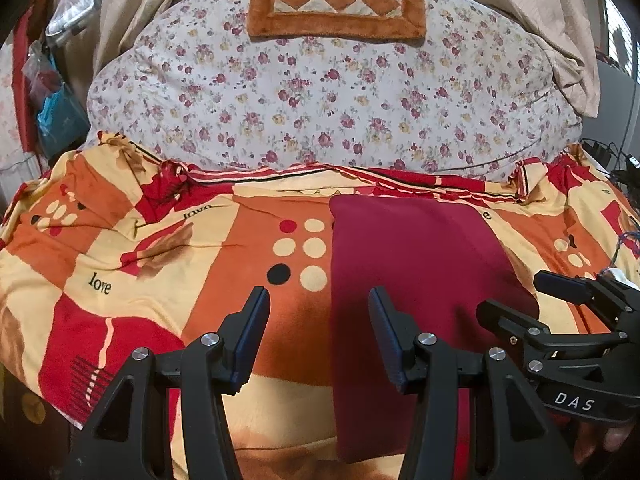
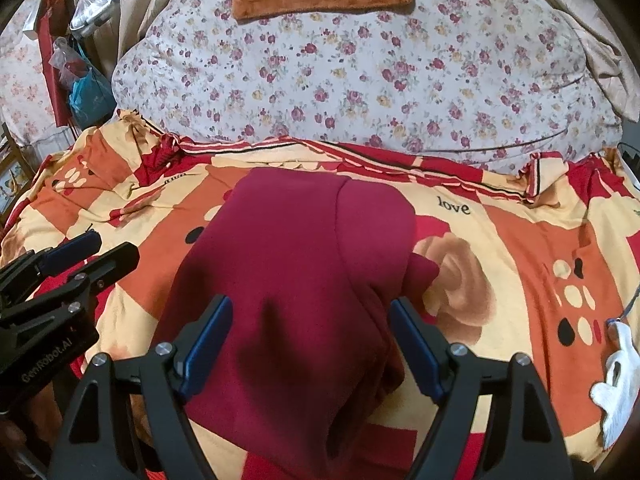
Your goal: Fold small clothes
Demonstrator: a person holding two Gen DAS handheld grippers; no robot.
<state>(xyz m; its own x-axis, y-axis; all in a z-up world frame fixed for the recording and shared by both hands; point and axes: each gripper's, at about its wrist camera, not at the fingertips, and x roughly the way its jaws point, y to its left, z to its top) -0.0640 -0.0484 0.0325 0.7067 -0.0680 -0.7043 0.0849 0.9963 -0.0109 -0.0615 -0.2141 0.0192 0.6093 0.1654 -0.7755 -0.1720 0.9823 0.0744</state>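
Observation:
A dark red garment [image 1: 412, 264] lies folded into a long strip on the orange, red and cream bedspread [image 1: 152, 264]. In the right wrist view the garment [image 2: 296, 260] has a folded flap on its right side with a small corner sticking out. My left gripper [image 1: 320, 300] is open and empty, hovering over the garment's left edge. My right gripper [image 2: 310, 312] is open and empty, just above the near part of the garment. The right gripper also shows in the left wrist view [image 1: 516, 300], and the left gripper in the right wrist view [image 2: 108, 248].
A large floral-covered bedding roll [image 1: 320, 96] lies behind the bedspread, with an orange checked mat [image 1: 336, 4] on top. Plastic bags [image 1: 56, 80] hang at the left. A white cloth piece [image 2: 616, 376] lies at the bed's right edge. Cables [image 1: 616, 160] sit far right.

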